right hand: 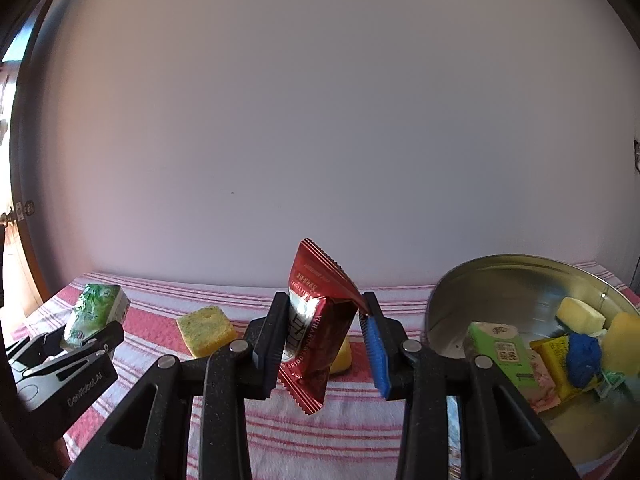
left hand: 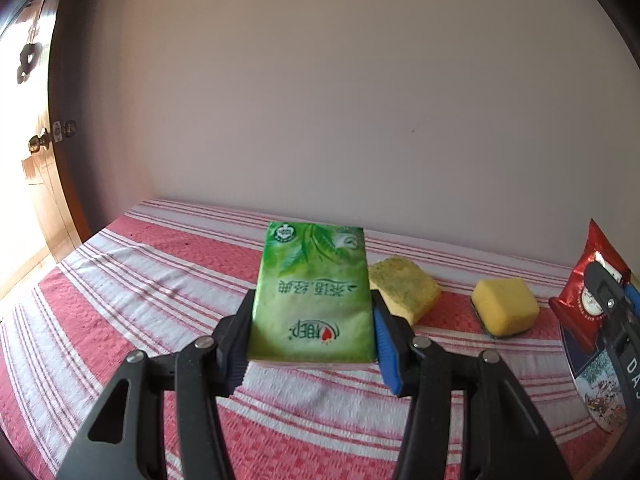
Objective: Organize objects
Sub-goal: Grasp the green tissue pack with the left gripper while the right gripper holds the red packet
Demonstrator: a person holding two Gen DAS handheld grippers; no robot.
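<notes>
Now the left gripper (left hand: 312,334) clamps the green tissue pack (left hand: 314,292) above the table (left hand: 120,280), while the right gripper (right hand: 324,346) pinches a red snack packet (right hand: 316,328) beside the metal bowl (right hand: 500,280).

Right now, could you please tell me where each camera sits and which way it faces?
Left wrist: on the left tongs, facing the wall across the striped cloth; its own fingers clamp a green tissue pack, and the right tongs show at the edge.
Right wrist: on the right tongs, facing the same wall; its fingers grip a red packet beside a metal tin.
Shared: both packs, the speckled sponge, the yellow sponge, and the cloth.
</notes>
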